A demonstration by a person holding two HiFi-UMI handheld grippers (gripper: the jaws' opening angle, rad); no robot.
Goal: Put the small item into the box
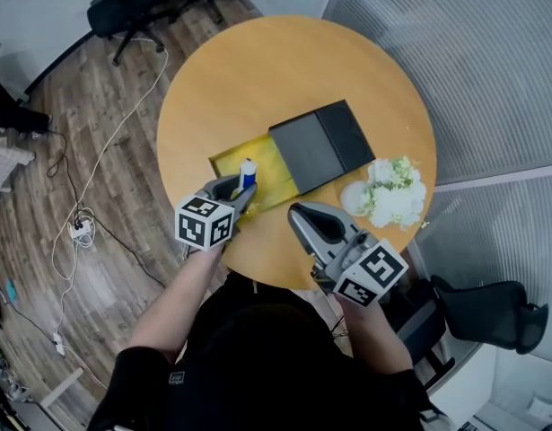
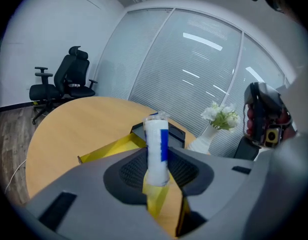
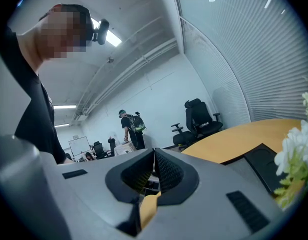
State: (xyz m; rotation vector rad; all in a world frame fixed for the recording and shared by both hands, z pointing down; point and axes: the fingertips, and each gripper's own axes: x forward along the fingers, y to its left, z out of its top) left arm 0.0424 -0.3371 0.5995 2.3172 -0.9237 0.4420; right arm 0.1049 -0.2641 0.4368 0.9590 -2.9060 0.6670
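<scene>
The round table [image 1: 258, 79] carries an open box [image 1: 316, 146] and a flower vase [image 1: 388, 194].

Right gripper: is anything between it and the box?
No. In the head view only a bare strip of table shows between the right gripper and the box; the tube is off to the side, in the left gripper's jaws.

Even bright indoor light; soft shadows; gripper views fisheye-warped, corners dark.

One left gripper [image 1: 242, 192], one right gripper [image 1: 299, 212], one round table [image 1: 258, 79], one yellow box [image 1: 268, 160], one tube [image 1: 248, 173], one flower vase [image 1: 354, 197]
</scene>
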